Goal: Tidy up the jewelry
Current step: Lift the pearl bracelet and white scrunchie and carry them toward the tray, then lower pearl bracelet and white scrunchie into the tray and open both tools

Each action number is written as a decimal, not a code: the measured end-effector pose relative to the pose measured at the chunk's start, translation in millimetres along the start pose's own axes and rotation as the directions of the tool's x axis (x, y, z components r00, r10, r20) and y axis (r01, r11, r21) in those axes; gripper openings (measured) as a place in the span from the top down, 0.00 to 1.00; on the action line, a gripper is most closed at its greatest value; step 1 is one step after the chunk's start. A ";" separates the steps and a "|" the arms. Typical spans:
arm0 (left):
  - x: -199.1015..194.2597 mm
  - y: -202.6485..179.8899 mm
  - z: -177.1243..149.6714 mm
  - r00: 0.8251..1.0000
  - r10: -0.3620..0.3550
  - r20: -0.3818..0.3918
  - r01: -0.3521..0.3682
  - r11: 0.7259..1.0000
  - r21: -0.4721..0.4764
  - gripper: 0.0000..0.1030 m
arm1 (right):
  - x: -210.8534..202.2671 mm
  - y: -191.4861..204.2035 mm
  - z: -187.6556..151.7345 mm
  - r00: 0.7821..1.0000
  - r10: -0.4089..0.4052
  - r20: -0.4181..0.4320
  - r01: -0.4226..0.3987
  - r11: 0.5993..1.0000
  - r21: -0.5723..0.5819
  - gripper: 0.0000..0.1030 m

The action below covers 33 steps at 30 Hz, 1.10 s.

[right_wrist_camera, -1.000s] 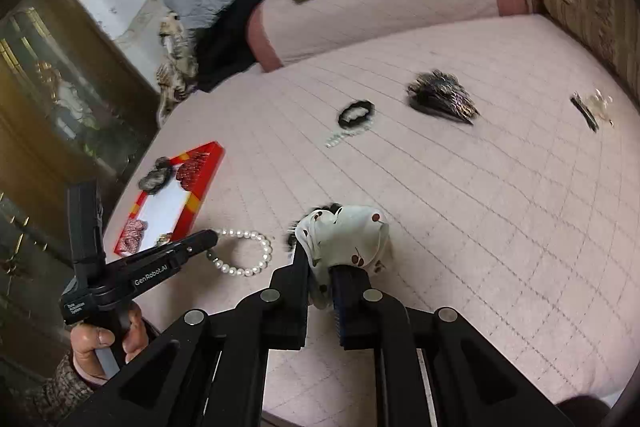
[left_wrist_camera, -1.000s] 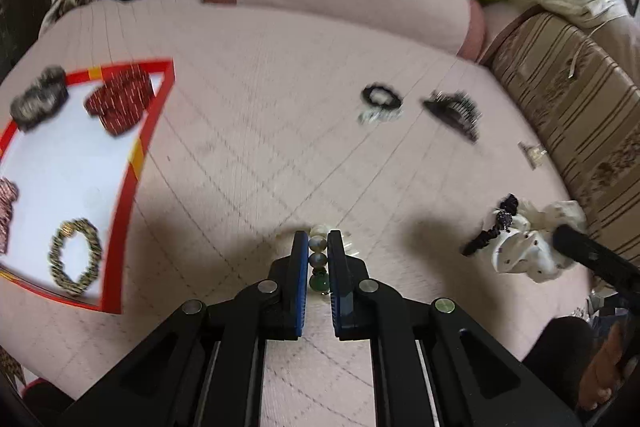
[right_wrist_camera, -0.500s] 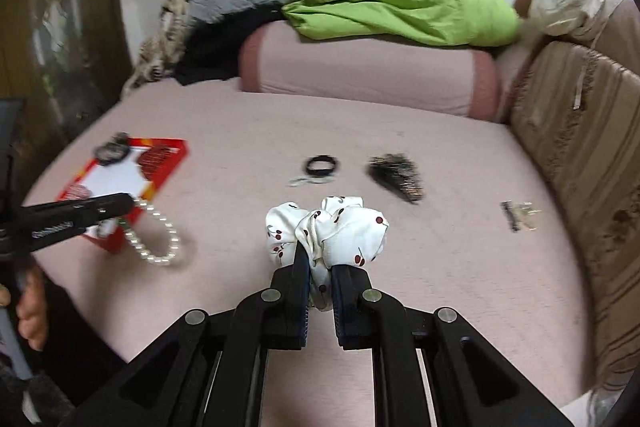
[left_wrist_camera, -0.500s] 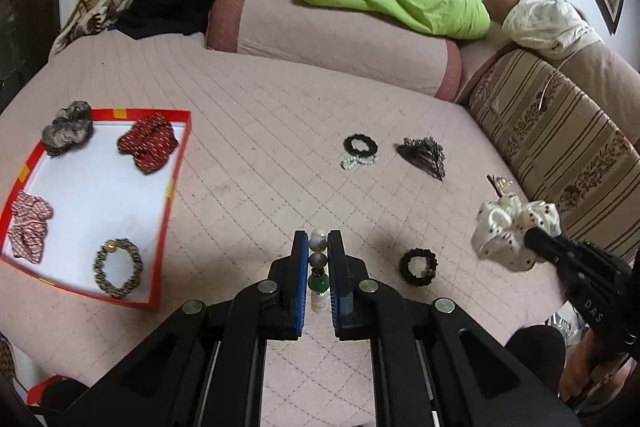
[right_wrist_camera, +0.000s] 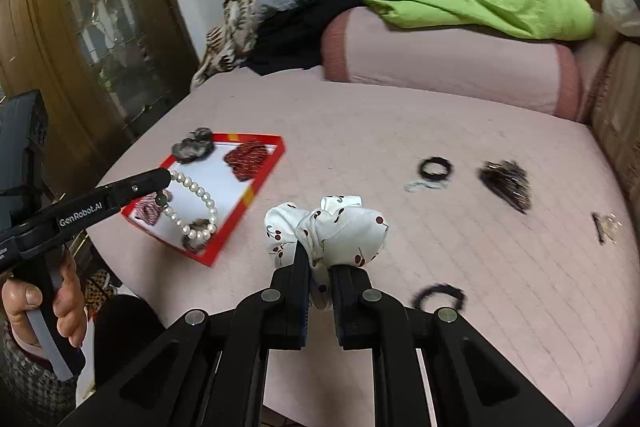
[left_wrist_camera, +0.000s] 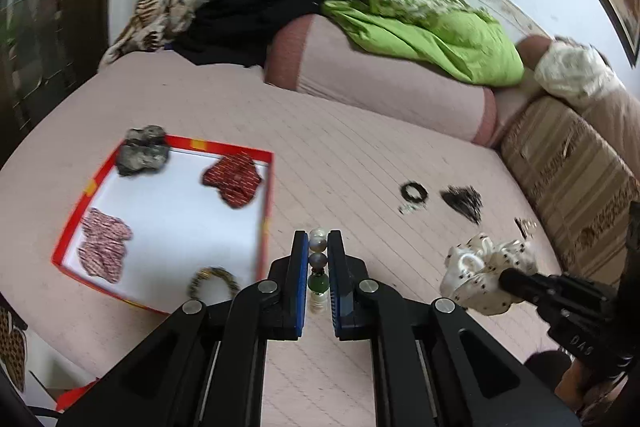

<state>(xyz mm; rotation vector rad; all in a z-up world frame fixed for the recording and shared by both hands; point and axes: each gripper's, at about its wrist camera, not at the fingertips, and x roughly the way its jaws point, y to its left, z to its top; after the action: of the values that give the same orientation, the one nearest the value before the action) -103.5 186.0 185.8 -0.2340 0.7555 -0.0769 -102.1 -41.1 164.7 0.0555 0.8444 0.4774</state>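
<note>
The pink quilted bed carries the red tray near its left edge; the left gripper, tilted downward beside the tray's near right corner, pinches a pearl bracelet dangling over the tray; the right gripper grips a cherry-print scrunchie above the bed.
</note>
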 end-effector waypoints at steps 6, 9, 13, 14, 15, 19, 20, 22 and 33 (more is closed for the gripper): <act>-7.6 41.6 26.6 0.999 0.051 -0.012 -0.052 0.999 -0.005 0.91 | 33.6 35.9 29.0 0.998 0.054 -0.021 -0.054 0.998 -0.010 0.89; -5.1 64.3 41.4 0.996 0.088 -0.017 -0.088 0.996 -0.020 0.91 | 52.4 50.3 42.1 0.997 0.078 -0.030 -0.078 0.997 -0.012 0.89; 7.5 99.1 61.7 0.992 0.117 -0.037 -0.119 0.991 -0.064 0.91 | 82.2 74.0 54.0 0.993 0.097 -0.061 -0.100 0.994 -0.038 0.89; 11.7 105.7 64.7 0.992 0.120 -0.044 -0.123 0.990 -0.074 0.91 | 90.2 79.7 56.2 0.993 0.098 -0.069 -0.102 0.993 -0.052 0.89; 17.2 113.2 67.5 0.991 0.120 -0.053 -0.125 0.988 -0.087 0.91 | 98.1 85.6 58.4 0.992 0.100 -0.078 -0.105 0.992 -0.065 0.89; 42.6 138.1 73.9 0.987 0.133 -0.088 -0.143 0.982 -0.120 0.91 | 129.1 105.2 62.9 0.987 0.113 -0.117 -0.124 0.988 -0.095 0.89; 52.2 145.8 75.1 0.985 0.141 -0.103 -0.153 0.980 -0.125 0.91 | 138.5 109.7 64.1 0.985 0.115 -0.129 -0.129 0.986 -0.102 0.89; 70.1 159.7 76.0 0.978 0.156 -0.137 -0.174 0.975 -0.136 0.91 | 154.0 115.9 65.3 0.982 0.116 -0.148 -0.133 0.985 -0.111 0.89; 135.4 221.5 64.1 0.936 0.258 -0.239 -0.302 0.939 -0.168 0.91 | 239.3 134.1 60.9 0.961 0.118 -0.249 -0.145 0.985 -0.093 0.88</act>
<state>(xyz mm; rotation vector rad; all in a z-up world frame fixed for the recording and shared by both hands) 35.7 392.1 87.6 -0.3115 1.0064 0.2528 26.2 189.5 68.0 -0.0505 1.0577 0.6649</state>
